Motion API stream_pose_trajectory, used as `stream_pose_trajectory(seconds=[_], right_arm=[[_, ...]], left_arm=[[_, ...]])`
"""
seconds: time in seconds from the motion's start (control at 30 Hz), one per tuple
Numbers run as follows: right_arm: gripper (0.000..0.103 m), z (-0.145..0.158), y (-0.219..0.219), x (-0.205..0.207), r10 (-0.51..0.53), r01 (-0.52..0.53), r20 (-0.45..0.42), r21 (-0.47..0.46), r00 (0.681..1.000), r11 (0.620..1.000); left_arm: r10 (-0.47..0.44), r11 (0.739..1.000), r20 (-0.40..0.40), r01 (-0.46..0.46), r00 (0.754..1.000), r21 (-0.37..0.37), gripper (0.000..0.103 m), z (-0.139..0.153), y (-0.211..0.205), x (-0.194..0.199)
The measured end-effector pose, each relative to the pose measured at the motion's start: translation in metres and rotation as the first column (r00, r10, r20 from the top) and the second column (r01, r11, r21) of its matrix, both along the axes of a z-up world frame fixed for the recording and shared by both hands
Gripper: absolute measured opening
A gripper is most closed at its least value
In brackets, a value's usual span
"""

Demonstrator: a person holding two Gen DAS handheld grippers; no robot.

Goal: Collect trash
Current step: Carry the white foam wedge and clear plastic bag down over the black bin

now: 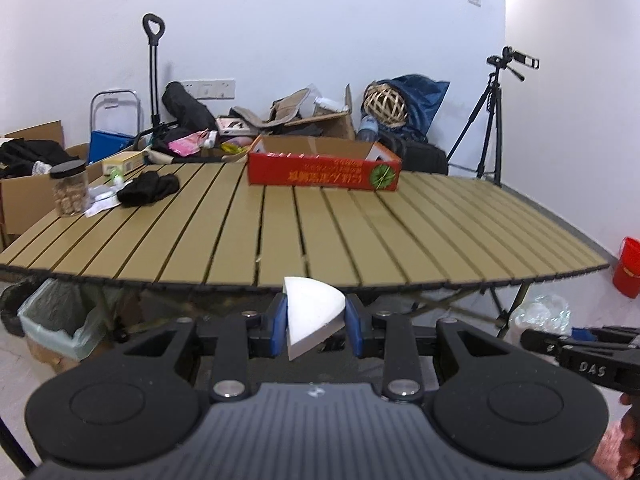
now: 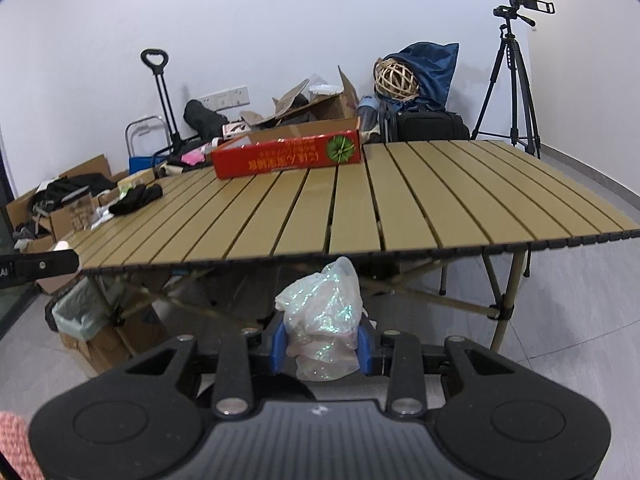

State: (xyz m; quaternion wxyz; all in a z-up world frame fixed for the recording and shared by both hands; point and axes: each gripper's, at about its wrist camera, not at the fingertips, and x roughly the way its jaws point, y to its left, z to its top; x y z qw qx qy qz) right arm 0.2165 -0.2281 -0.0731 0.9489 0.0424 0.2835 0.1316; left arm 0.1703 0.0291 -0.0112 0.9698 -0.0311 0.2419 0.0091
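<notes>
Nearest the left wrist camera, the left gripper (image 1: 316,322) had its blue-padded fingers (image 1: 280,320) closed on a white wedge-shaped piece of foam (image 1: 314,312), which stood up between them, its curved edge to the right; the right gripper (image 2: 322,346) likewise had its blue fingers (image 2: 279,346) pressed against a crumpled, translucent iridescent plastic bag (image 2: 324,320), the bag bulging above them; both loads were held in the air just short of the near edge of the tan slatted folding worktop (image 1: 320,232). In the left view, the right gripper's black body showed at the lower right edge, with part of a hand (image 1: 626,440) behind it. Below the worktop, to the left, a cardboard box lined with a pale green bag (image 1: 56,320) sat on the floor. On the worktop's far left lay a crumpled black cloth (image 1: 148,188) near a clear plastic jar with a black lid (image 1: 70,188); at the far edge stood a red open-topped cardboard box (image 1: 324,168). Beyond, clutter lay heaped against the white wall; a black tripod with a camera (image 1: 494,120) stood at the right.
</notes>
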Motion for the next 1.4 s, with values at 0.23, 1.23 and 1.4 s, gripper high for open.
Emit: stream_pose_trajectory(seconds=[0.23,1.23,1.4], right_arm=[[0.033,-0.02,0.008,-0.024,0.038,-0.039,-0.028,-0.031,0.999,0.999],[0.033,-0.106,0.028,-0.037,0.113,-0.118,-0.178,-0.017,0.977,0.993],[0.033,-0.11,0.033,-0.03,0.131,-0.138,-0.186,-0.026,0.974,0.99]], left_arm=[[0.029,1.0,-0.062,-0.029,0.998,-0.006,0.031,-0.03,0.018,-0.022],[0.076,0.997,-0.152,-0.073,0.985,0.022,0.031,-0.125,0.032,-0.039],[0.074,0.997,-0.162,-0.071,0.984,0.025,0.031,-0.128,0.031,-0.037]])
